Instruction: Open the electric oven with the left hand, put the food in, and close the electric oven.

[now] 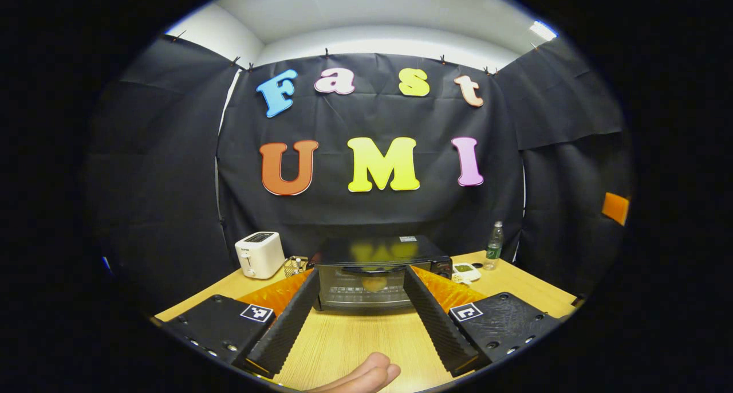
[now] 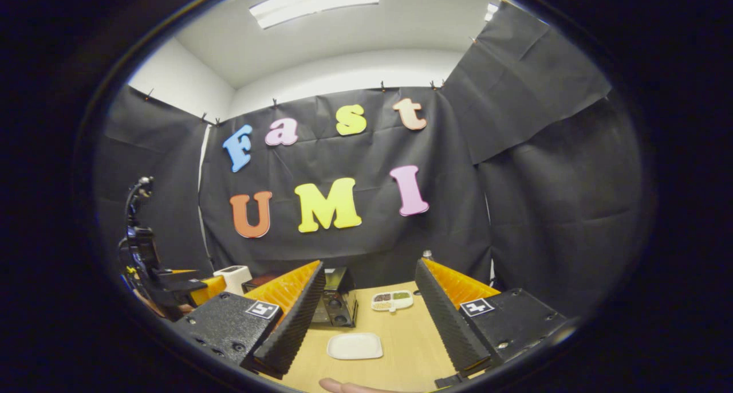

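Oven [image 1: 372, 272] sits at twelve o'clock ahead of the left gripper [image 1: 361, 318], door shut, on the wooden table [image 1: 355, 347] — a white toaster [image 1: 259, 254] at its ten o'clock, a bottle [image 1: 494, 245] at two. Both grippers stand wide open and hold nothing (fingertips [image 1: 366, 376] show at six o'clock in the left gripper view). In the right gripper view, between the right gripper [image 2: 366, 324] fingers lies a white plate [image 2: 355, 345], a divided dish [image 2: 392, 301] beyond it at one o'clock — the oven at eleven.
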